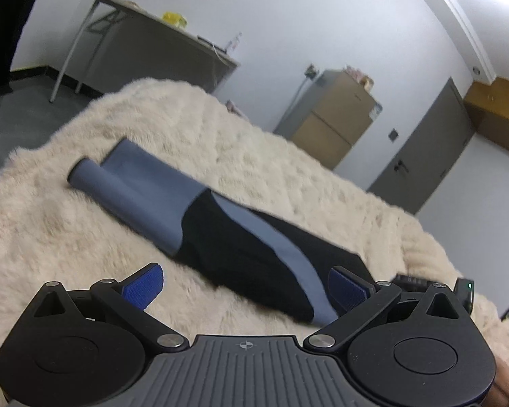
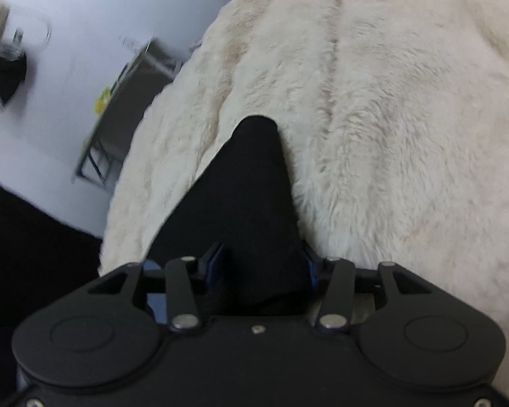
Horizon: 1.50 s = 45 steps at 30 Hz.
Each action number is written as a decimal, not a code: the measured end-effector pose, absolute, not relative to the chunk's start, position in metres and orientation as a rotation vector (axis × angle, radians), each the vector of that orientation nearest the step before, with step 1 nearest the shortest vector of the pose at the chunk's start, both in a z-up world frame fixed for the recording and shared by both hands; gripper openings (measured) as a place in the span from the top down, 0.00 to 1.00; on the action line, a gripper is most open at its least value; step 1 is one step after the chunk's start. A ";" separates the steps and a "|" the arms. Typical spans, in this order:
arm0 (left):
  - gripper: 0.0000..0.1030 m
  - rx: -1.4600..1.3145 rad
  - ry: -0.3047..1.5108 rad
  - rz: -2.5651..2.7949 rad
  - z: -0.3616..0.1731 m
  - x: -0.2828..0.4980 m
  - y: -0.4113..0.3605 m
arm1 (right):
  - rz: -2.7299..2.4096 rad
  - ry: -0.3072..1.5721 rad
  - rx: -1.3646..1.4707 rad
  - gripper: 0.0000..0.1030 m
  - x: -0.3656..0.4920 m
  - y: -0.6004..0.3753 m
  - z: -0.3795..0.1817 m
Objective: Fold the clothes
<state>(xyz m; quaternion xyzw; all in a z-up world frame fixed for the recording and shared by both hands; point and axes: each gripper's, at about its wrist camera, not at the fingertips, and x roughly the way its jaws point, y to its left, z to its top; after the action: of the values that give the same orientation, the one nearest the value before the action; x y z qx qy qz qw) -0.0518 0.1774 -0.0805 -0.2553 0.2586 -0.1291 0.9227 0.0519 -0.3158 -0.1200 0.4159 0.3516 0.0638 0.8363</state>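
A blue and black garment [image 1: 146,183] lies folded into a long narrow strip across a cream fluffy blanket [image 1: 68,237]. Its blue end points away and its black end [image 1: 227,244] reaches toward me. My left gripper [image 1: 246,288] is open, its blue pads [image 1: 144,286] wide apart on either side of the near end, not pressing on it. In the right wrist view, my right gripper [image 2: 259,264] is shut on a bunch of the black cloth [image 2: 247,186], which stretches forward over the blanket [image 2: 390,135].
A grey table [image 1: 146,44] with a yellow item [image 1: 174,20] stands by the far wall. Further right are a brown cabinet [image 1: 336,115] and a grey door [image 1: 431,149]. The blanket's edge drops to a dark floor [image 2: 34,237] on the left.
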 end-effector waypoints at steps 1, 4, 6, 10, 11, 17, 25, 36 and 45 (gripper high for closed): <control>0.00 -0.511 0.537 -0.266 -0.080 -0.051 0.176 | 0.141 0.740 0.876 0.80 0.051 -0.316 -0.120; 0.00 -0.513 0.527 -0.275 -0.076 -0.051 0.174 | 0.159 0.709 0.840 0.91 0.047 -0.314 -0.110; 0.00 -0.515 0.504 -0.281 -0.072 -0.053 0.176 | 0.191 0.660 0.823 0.92 0.042 -0.313 -0.089; 0.00 -0.520 0.472 -0.257 -0.068 -0.057 0.188 | 0.224 0.569 0.814 0.93 0.039 -0.318 -0.041; 0.00 -0.538 0.463 -0.248 -0.067 -0.059 0.193 | 0.231 0.535 0.839 0.93 0.040 -0.324 -0.020; 0.00 -0.659 0.402 -0.252 -0.060 -0.060 0.218 | 0.212 0.269 0.898 0.93 0.030 -0.365 0.115; 0.00 -0.689 0.358 -0.291 -0.045 -0.061 0.227 | 0.117 0.044 0.381 0.91 -0.008 -0.289 0.274; 0.00 -0.628 0.246 -0.074 -0.022 -0.104 0.262 | 0.309 0.296 -0.327 0.44 -0.013 0.003 0.064; 0.00 -0.610 0.292 -0.077 -0.025 -0.101 0.263 | 0.399 0.476 -0.084 0.34 -0.022 -0.068 0.010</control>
<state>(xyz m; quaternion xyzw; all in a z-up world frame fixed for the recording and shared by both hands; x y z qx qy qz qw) -0.1010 0.2626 -0.0255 -0.2993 0.1434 -0.0379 0.9425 -0.0219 -0.0684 0.0100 -0.0412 0.2341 0.1964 0.9513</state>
